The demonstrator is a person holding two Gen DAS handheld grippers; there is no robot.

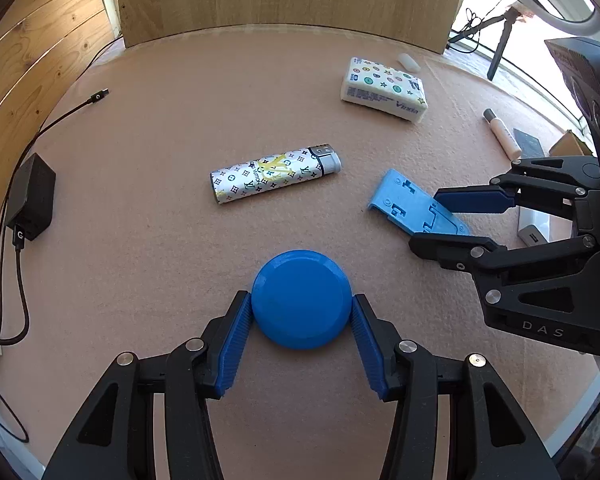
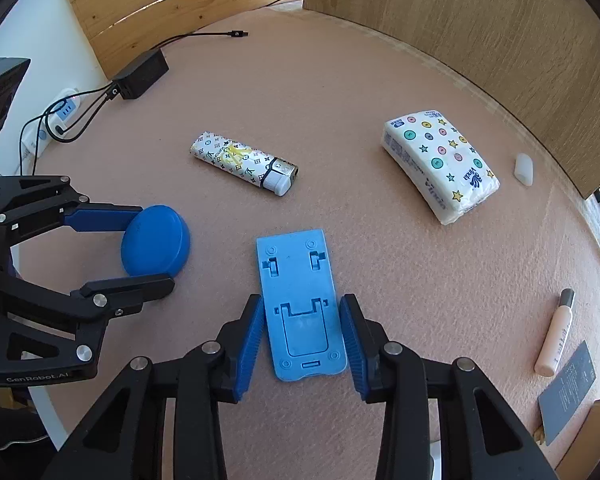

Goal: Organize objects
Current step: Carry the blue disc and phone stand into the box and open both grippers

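The left gripper [image 1: 302,312] is gripping the round blue plastic lid [image 1: 302,298], its pads pressing both sides, near the table's front edge. To its right, the right gripper [image 2: 303,334] is clasping the light-blue flat plastic phone stand [image 2: 300,300] lying on the pinkish felt-covered table [image 1: 180,128]. A patterned lighter [image 1: 274,174] is lying farther back.

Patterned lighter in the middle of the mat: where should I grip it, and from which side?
Grip the lighter across its narrow width at mid-body, coming straight down from above. It lies flat on the mat with open space along both long sides; the cap end is smaller and likely slippery.
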